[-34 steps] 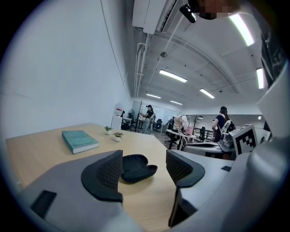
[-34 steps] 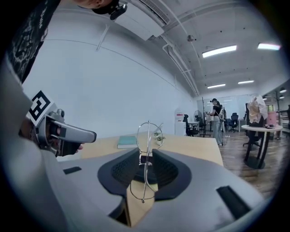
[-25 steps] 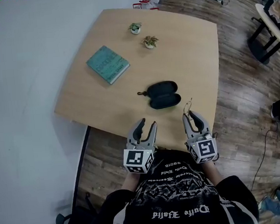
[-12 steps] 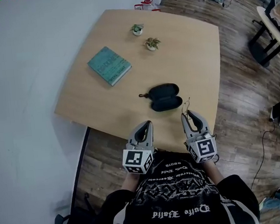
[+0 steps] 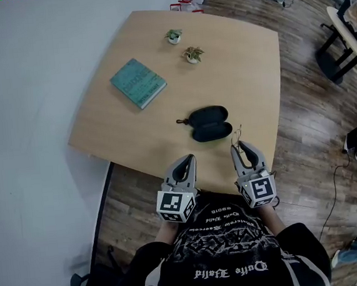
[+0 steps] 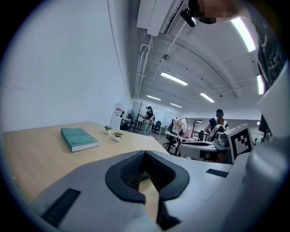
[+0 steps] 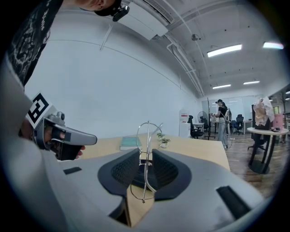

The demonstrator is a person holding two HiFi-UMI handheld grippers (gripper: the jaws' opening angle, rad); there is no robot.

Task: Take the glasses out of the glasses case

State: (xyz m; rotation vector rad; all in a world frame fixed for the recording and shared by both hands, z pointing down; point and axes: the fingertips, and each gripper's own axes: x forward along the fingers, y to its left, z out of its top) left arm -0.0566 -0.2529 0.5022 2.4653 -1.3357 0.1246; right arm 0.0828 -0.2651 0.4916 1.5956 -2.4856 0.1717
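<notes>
The right gripper (image 5: 240,147) is pinching the thin wire glasses (image 7: 147,131) upright between its partly closed jaws, just on the near side of the open black glasses case (image 5: 209,123). The left gripper (image 5: 188,160) is hovering empty, jaws fully together, also near of the case. Beyond the case, a teal book (image 5: 137,82) and 2 small potted plants (image 5: 191,54) are sitting on the wooden table (image 5: 241,76).

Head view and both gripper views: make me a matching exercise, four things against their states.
1. glasses
2. glasses case
3. book
4. left gripper

A. shut, nothing in it
B. teal, lying flat on the table
C. clamped in the right gripper
D. black, lying open

Pairs: 1-C, 2-D, 3-B, 4-A
</notes>
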